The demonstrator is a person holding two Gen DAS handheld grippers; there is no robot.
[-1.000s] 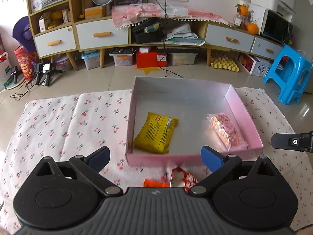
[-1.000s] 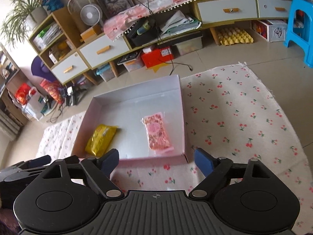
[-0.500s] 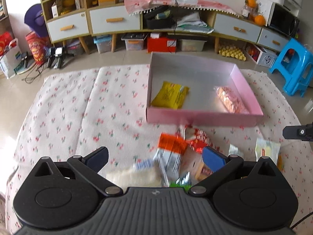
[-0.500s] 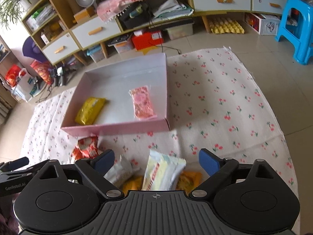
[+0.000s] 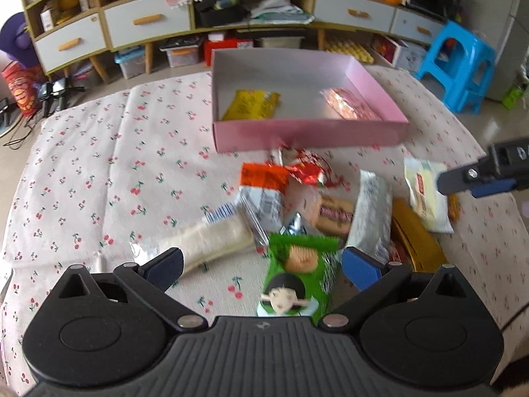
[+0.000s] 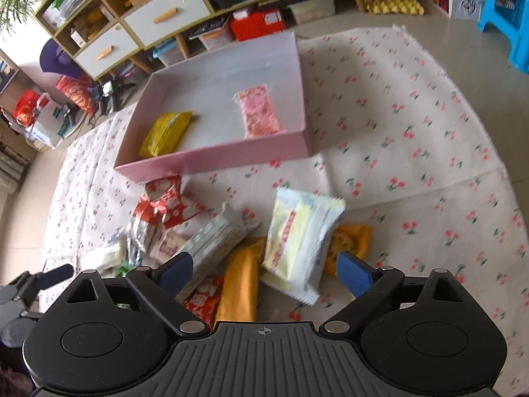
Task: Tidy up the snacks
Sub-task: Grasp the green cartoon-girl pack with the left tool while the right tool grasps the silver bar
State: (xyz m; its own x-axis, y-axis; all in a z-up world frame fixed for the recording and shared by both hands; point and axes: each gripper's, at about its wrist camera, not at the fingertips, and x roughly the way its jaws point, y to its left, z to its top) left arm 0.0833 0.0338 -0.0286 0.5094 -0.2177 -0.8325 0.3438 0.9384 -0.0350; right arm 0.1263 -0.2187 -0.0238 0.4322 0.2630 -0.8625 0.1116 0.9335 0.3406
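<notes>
Snacks lie in a loose heap on the cherry-print cloth (image 5: 99, 172), just in front of the pink box (image 5: 307, 135). Two are already inside the box: a yellow packet (image 6: 167, 132) at its left and a pink packet (image 6: 259, 114) at its right, well apart. Still outside are a green packet (image 5: 297, 274), a clear-wrapped white bar (image 5: 211, 241), a silver packet (image 6: 215, 241), a pale yellow packet (image 6: 297, 241) and an orange bar (image 6: 239, 284), several overlapping.

Left tongs (image 5: 261, 268) stand wide and empty above the green packet. Right tongs (image 6: 263, 273), their jaws just having opened further, stand wide and empty over the pale yellow packet and orange bar.

Step in hand, as judged: selecting the next snack to collect. The next move calls for lowering onto one packet only, closing across its narrow width, then carrying it over the box's near wall
</notes>
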